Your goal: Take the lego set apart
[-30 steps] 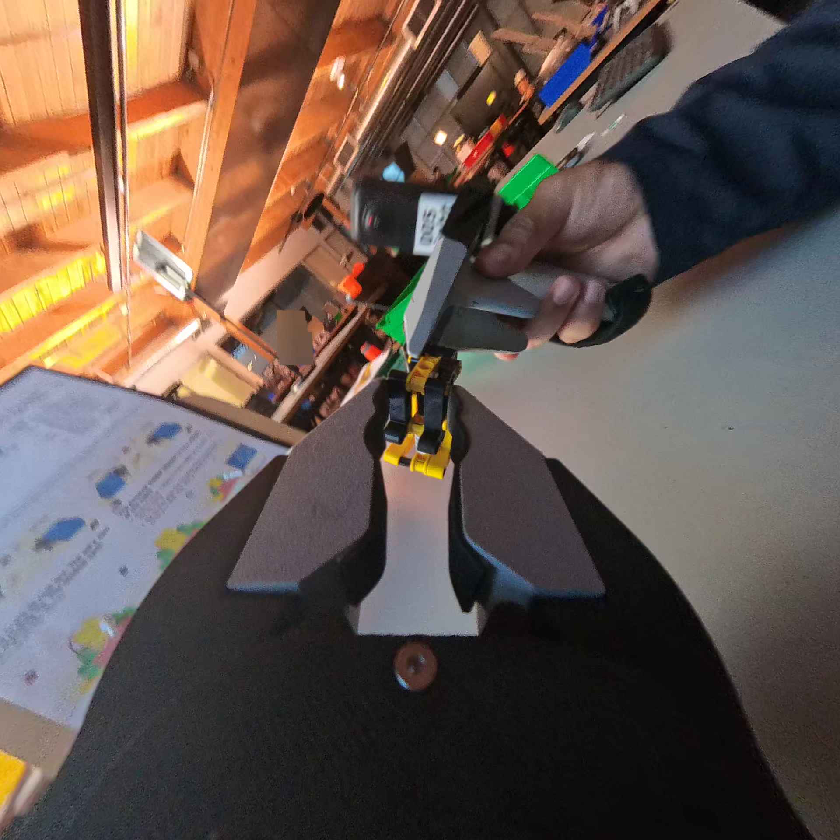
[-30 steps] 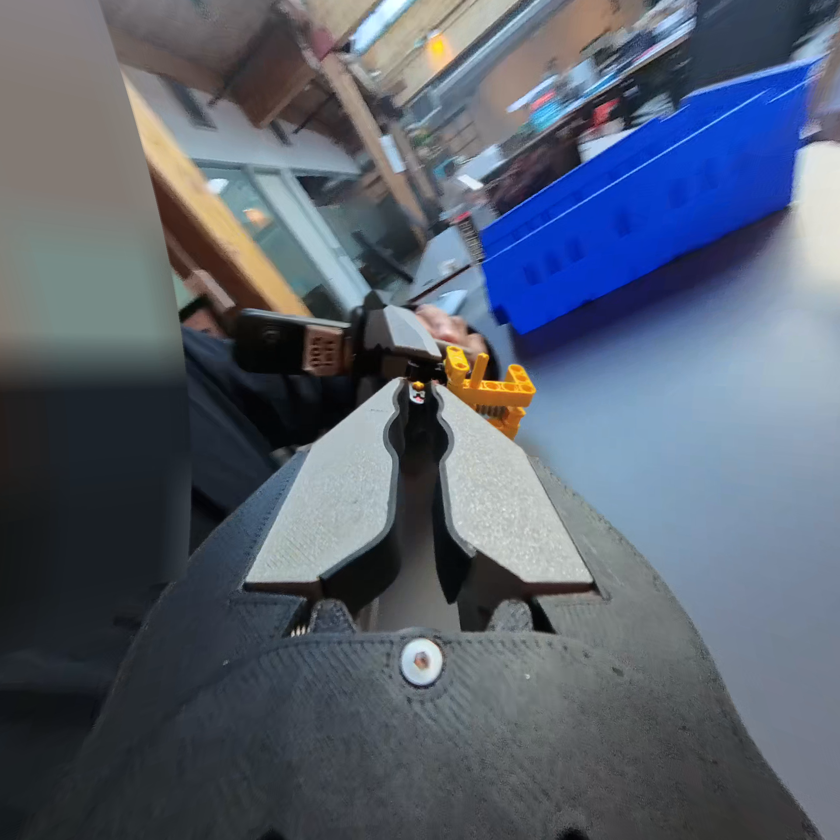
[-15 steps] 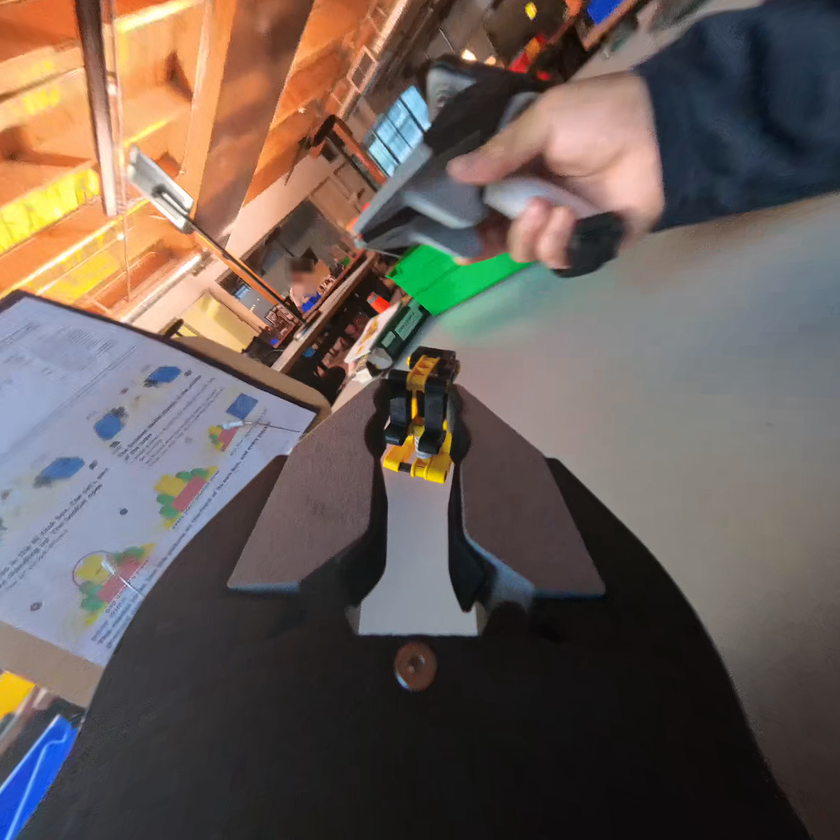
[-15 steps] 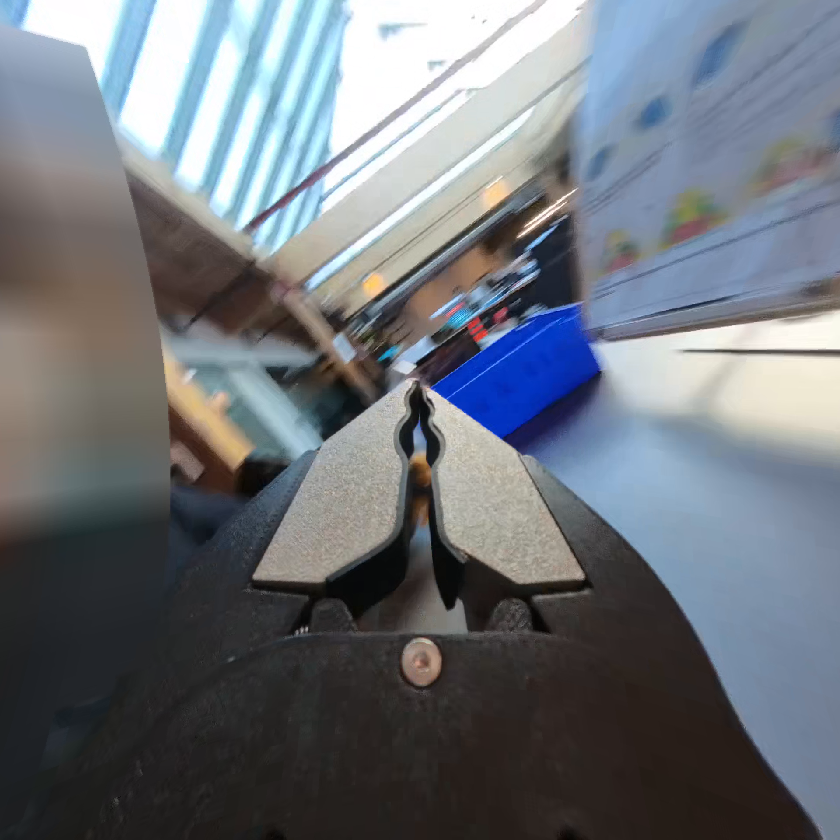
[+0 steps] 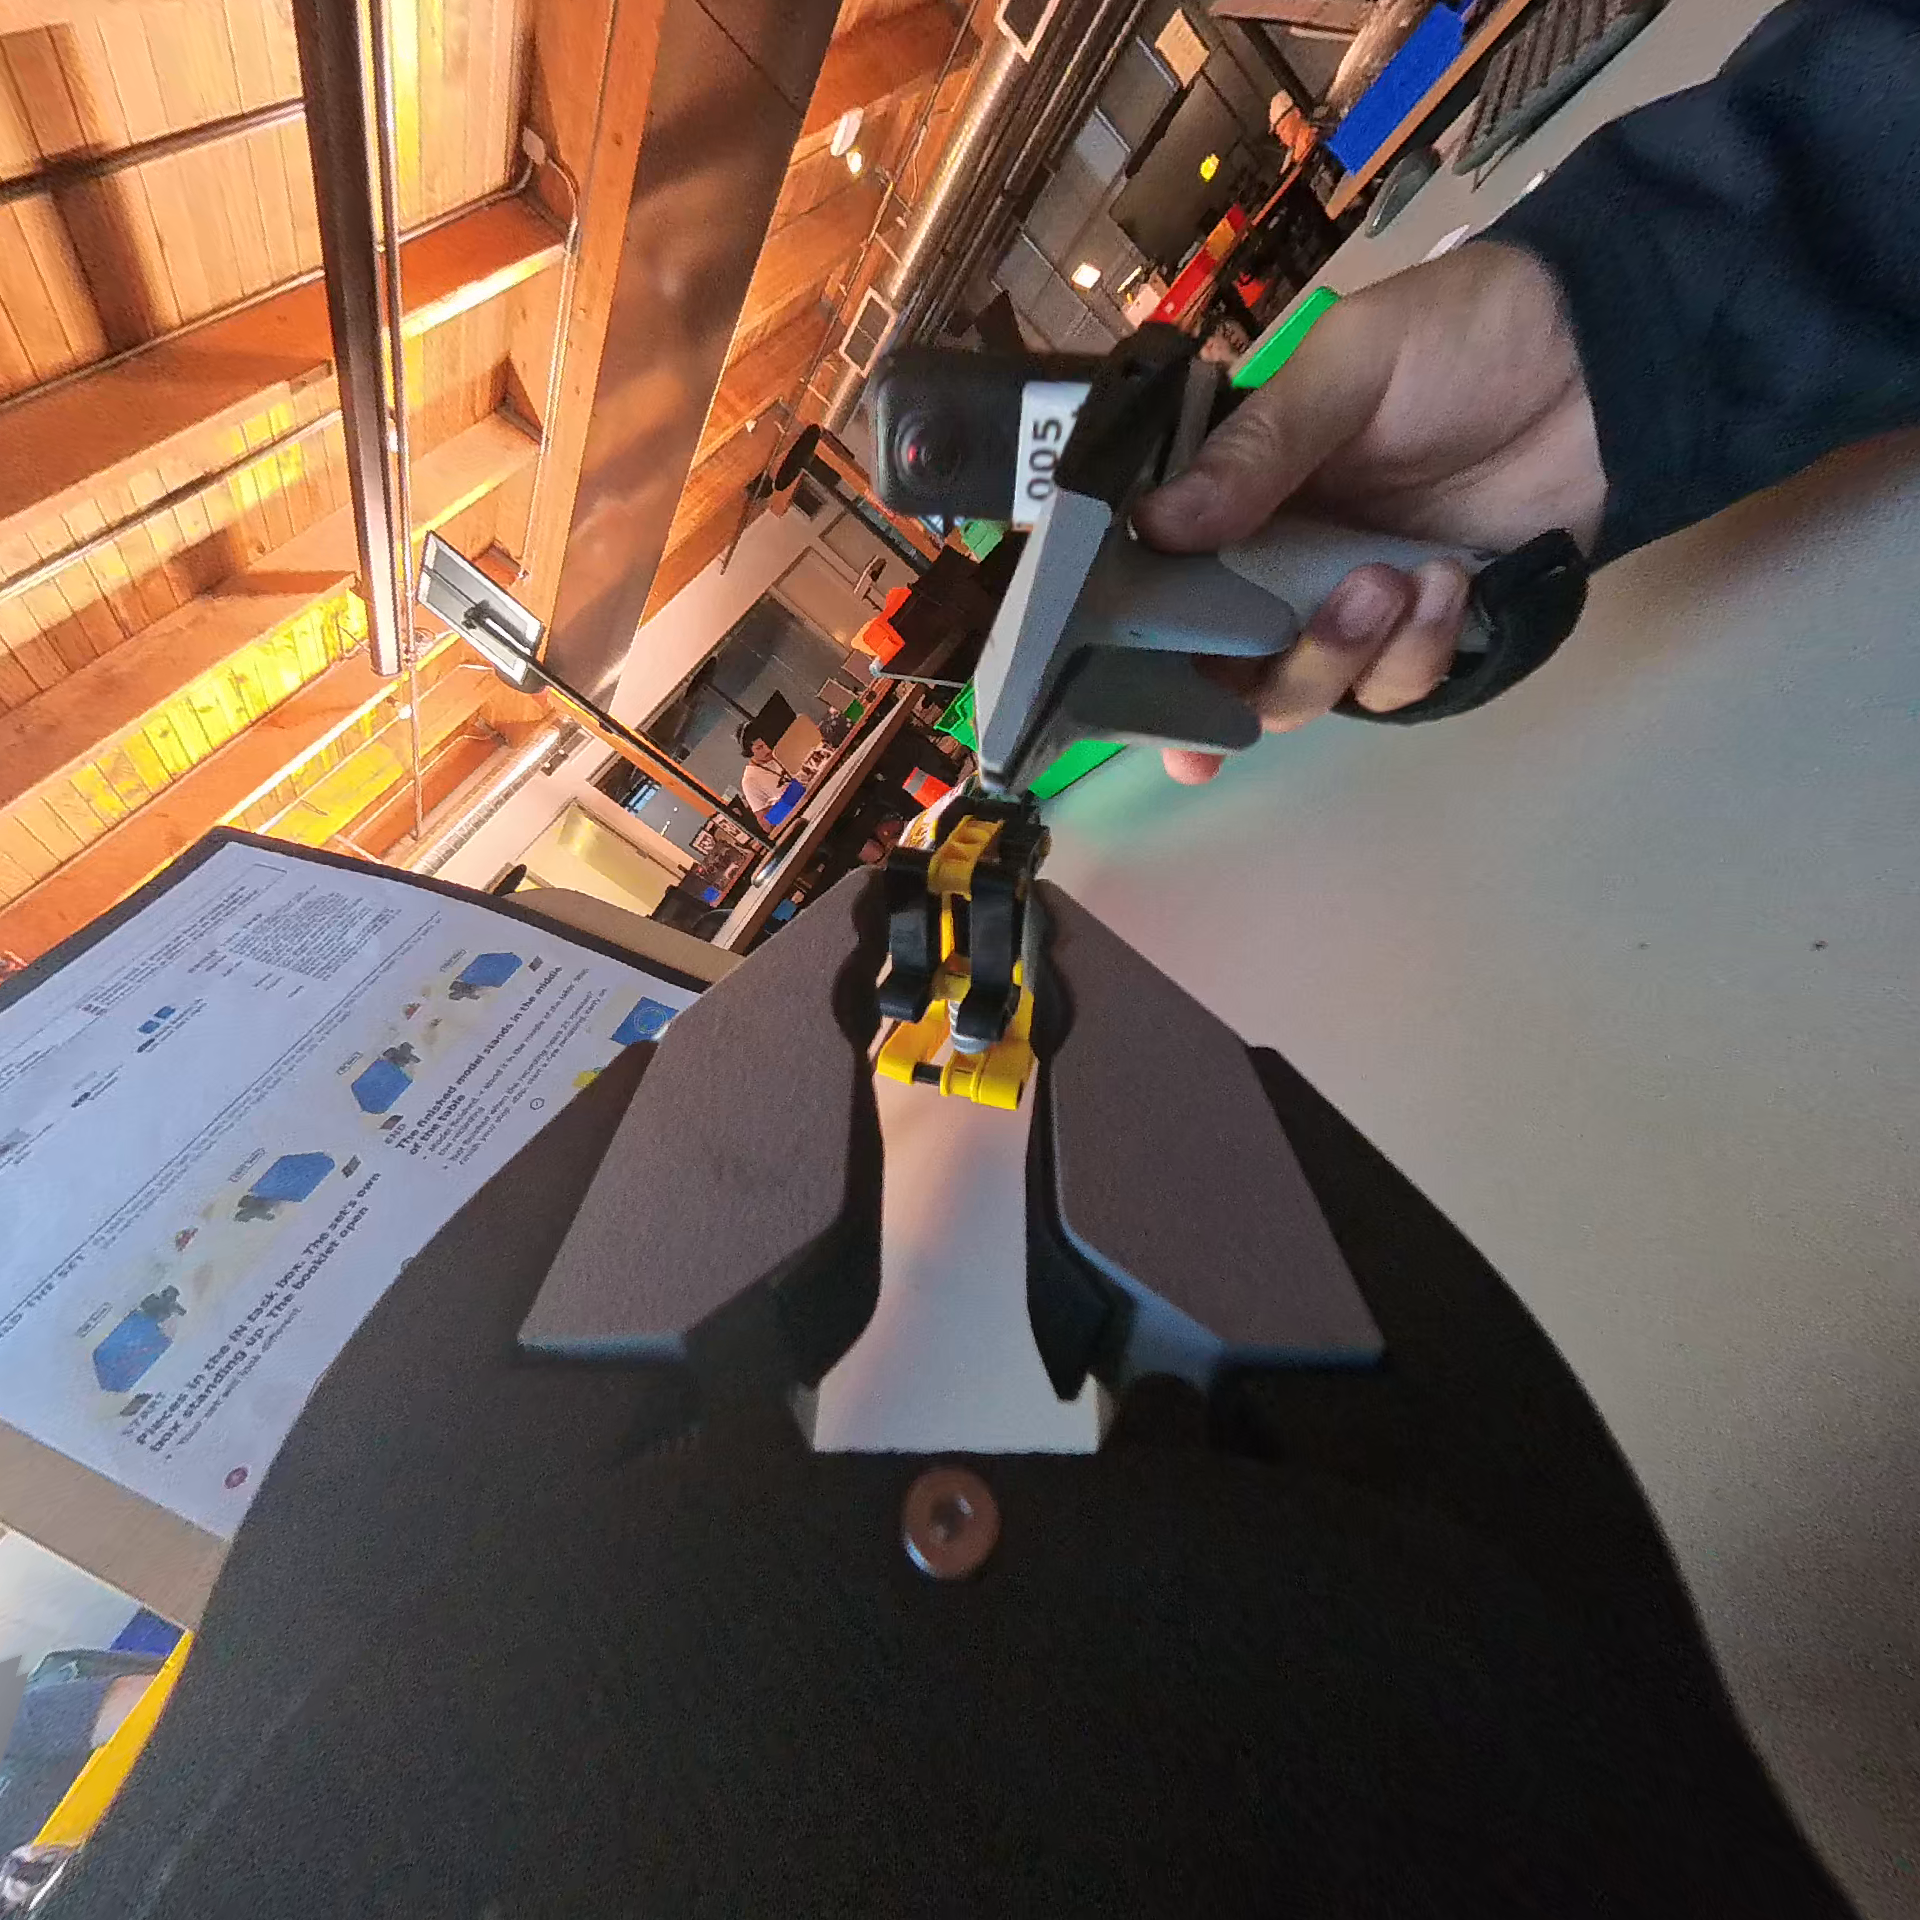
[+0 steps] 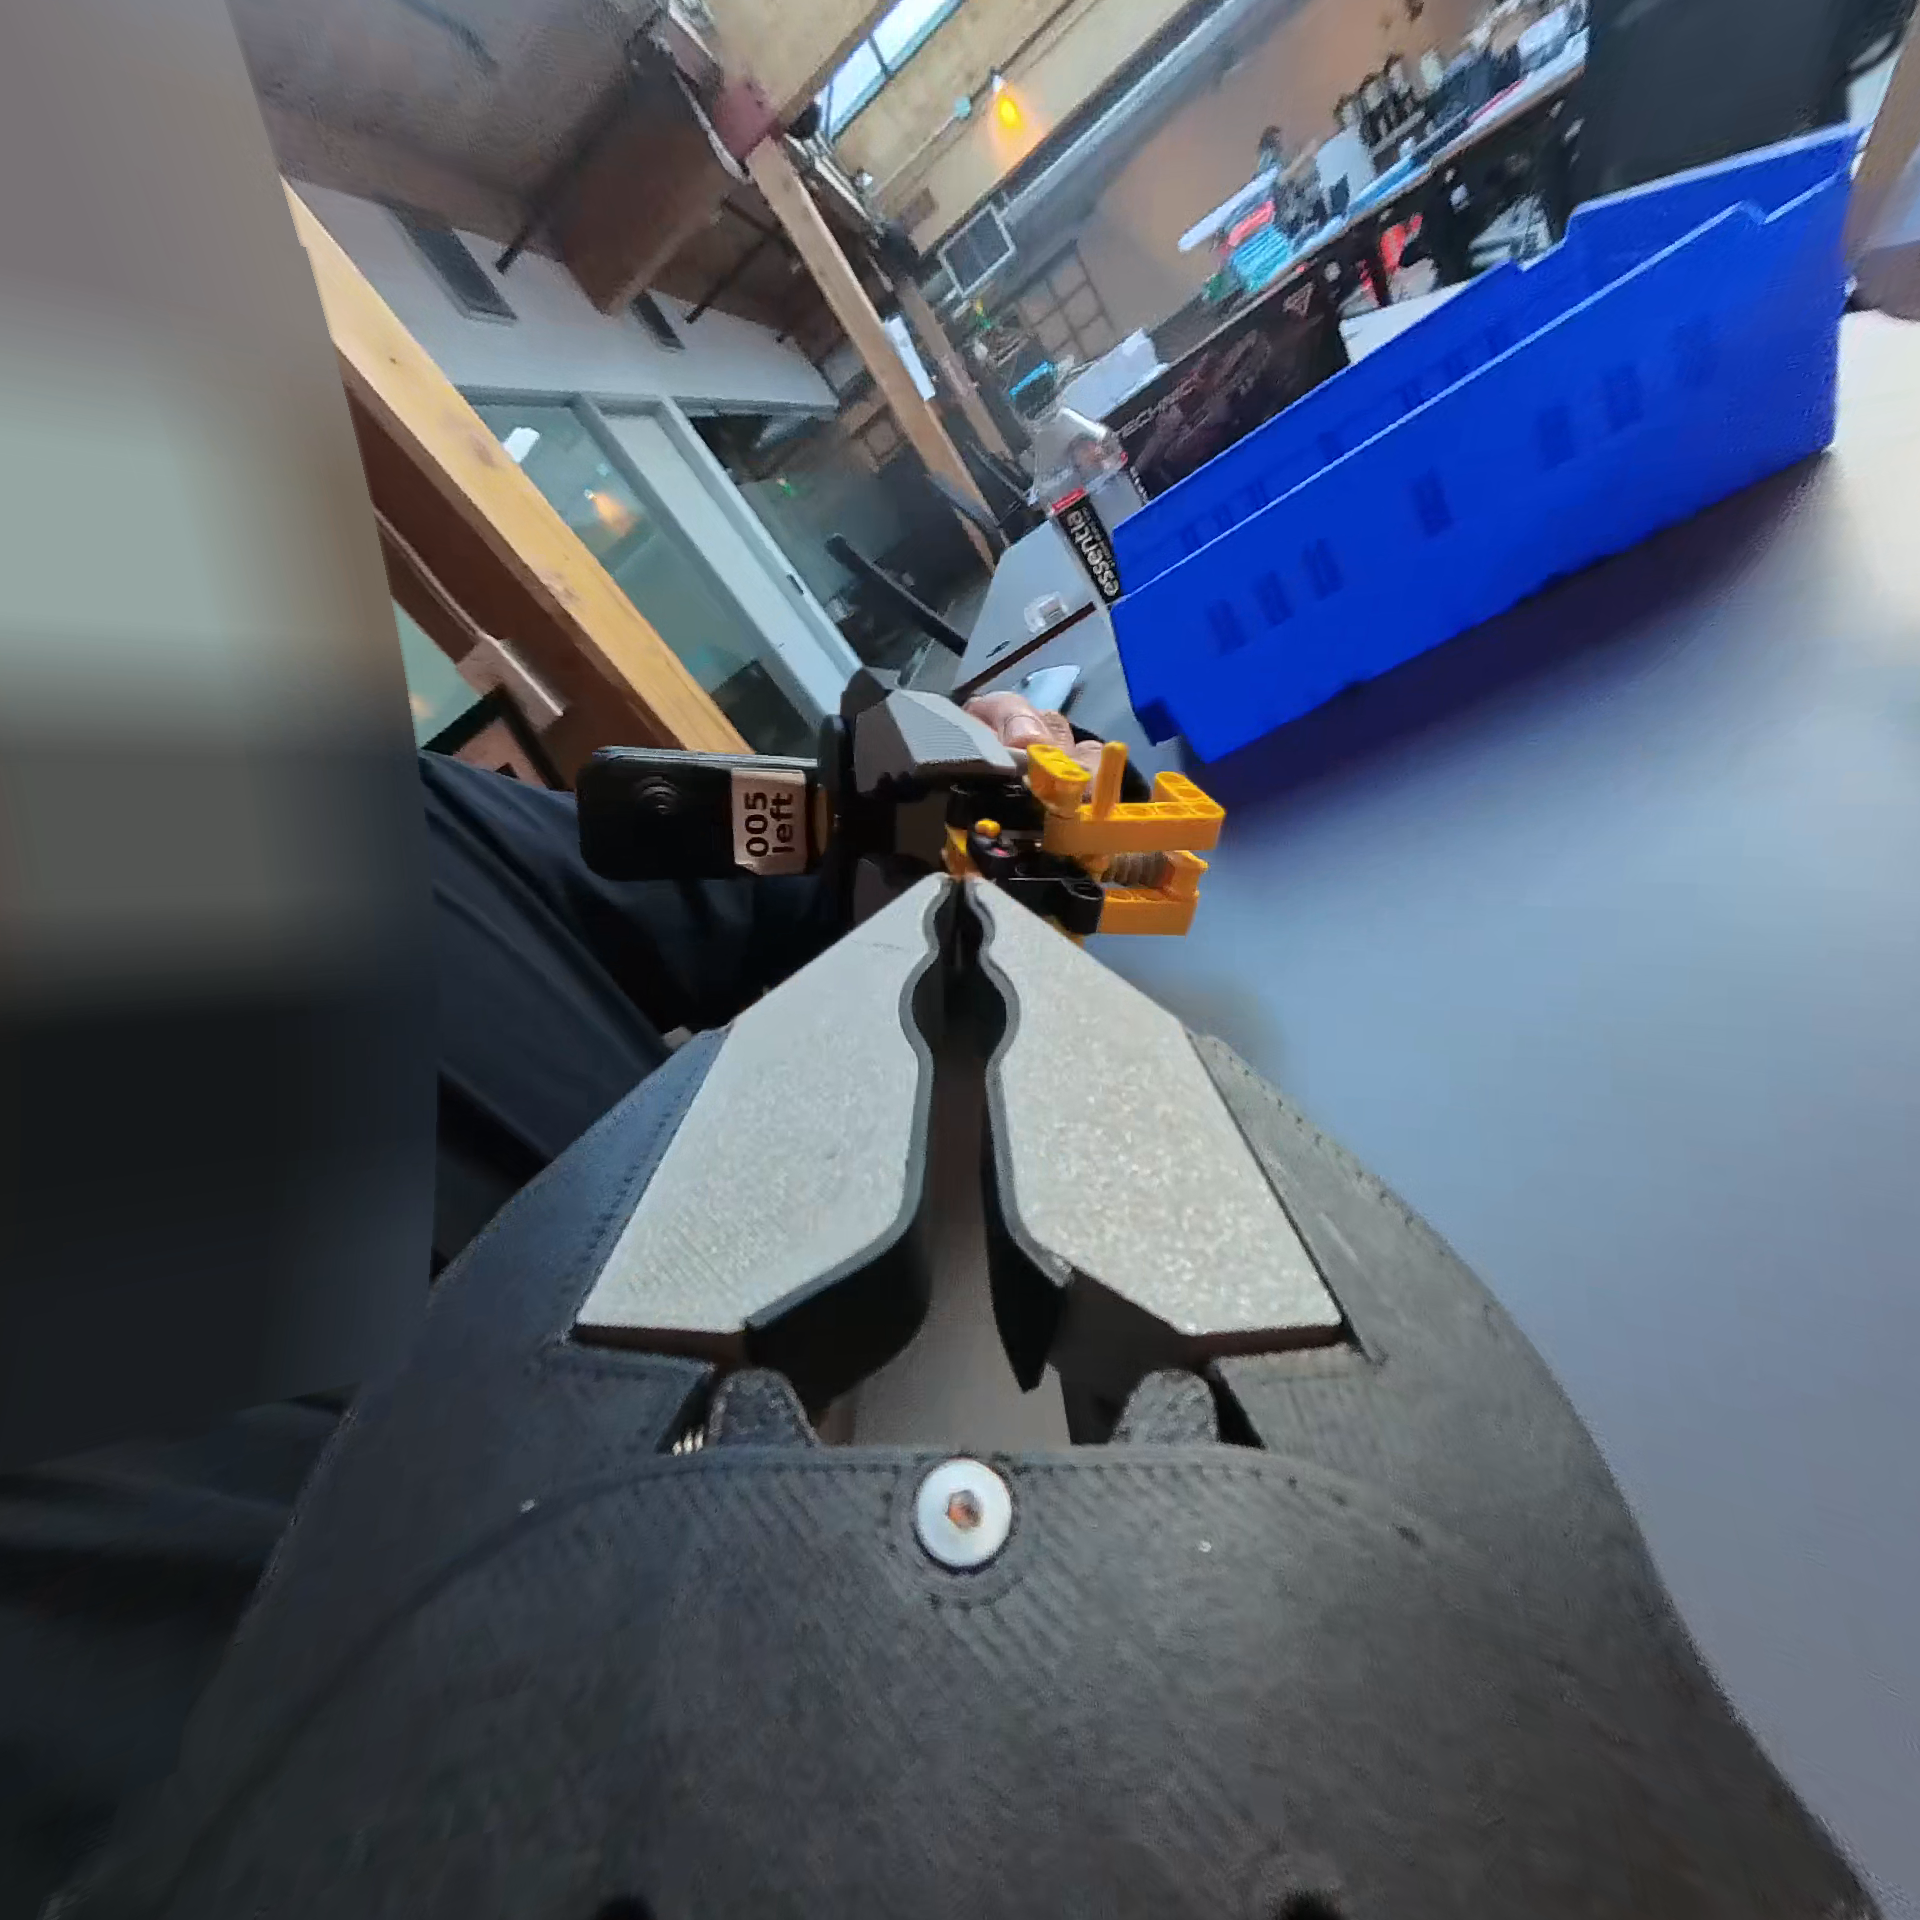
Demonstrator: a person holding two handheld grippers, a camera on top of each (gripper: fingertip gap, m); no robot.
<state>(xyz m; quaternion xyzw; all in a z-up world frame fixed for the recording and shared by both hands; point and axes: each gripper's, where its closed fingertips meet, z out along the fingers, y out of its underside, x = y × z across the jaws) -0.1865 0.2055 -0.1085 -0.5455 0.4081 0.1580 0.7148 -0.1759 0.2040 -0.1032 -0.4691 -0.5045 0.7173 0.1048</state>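
Both tongs meet on one lego model (image 5: pixel 961 971). Your left tongs (image 5: pixel 951 940), two broad matte wedge-shaped fingers, are clamped narrow on its yellow and black body, holding it off the pale smooth surface (image 5: pixel 1507 1039). Your right tongs (image 6: pixel 958 896), two grainy grey fingers with wavy inner edges, are drawn almost together, their tips at the model's near end; whether they pinch a piece there you cannot tell.

Beyond the right tongs and to their right stands one large blue plastic bin (image 6: pixel 1455 520), ribbed along its wall. Left of the left tongs leans one printed instruction sheet (image 5: pixel 260 1143) with small coloured pictures. Ahead of the left tongs your one hand (image 5: pixel 1434 468) in a dark sleeve grips the other tool's smooth grey handle. Smallest is the model: studded beams, one tan worm gear showing.
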